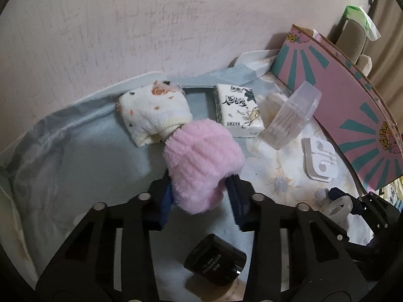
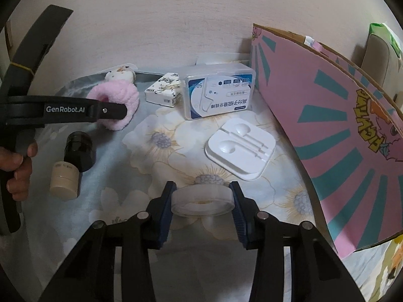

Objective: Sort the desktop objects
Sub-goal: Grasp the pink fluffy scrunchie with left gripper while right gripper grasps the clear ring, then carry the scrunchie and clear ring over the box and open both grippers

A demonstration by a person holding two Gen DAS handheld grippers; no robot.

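My left gripper [image 1: 200, 191] is shut on a pink fluffy sock [image 1: 201, 161], whose lower end is squeezed between the blue pads. The sock leans against a white spotted sock [image 1: 153, 112] lying by the wall. In the right wrist view the left gripper [image 2: 121, 112] comes in from the left with the pink fluffy sock [image 2: 118, 98] at its tip. My right gripper [image 2: 202, 188] is shut on a clear tape roll [image 2: 201, 198], both pads pressing on its sides just above the flowered cloth [image 2: 156, 136].
A tissue pack [image 1: 238, 110], a clear floss-pick box [image 2: 219, 95] and a white earphone case [image 2: 239, 148] lie mid-cloth. A dark-capped bottle [image 2: 79, 151] and a beige jar [image 2: 64, 181] lie at the left. A pink cardboard box [image 2: 340, 138] walls the right side. A person's hand [image 2: 17, 166] grips the left handle.
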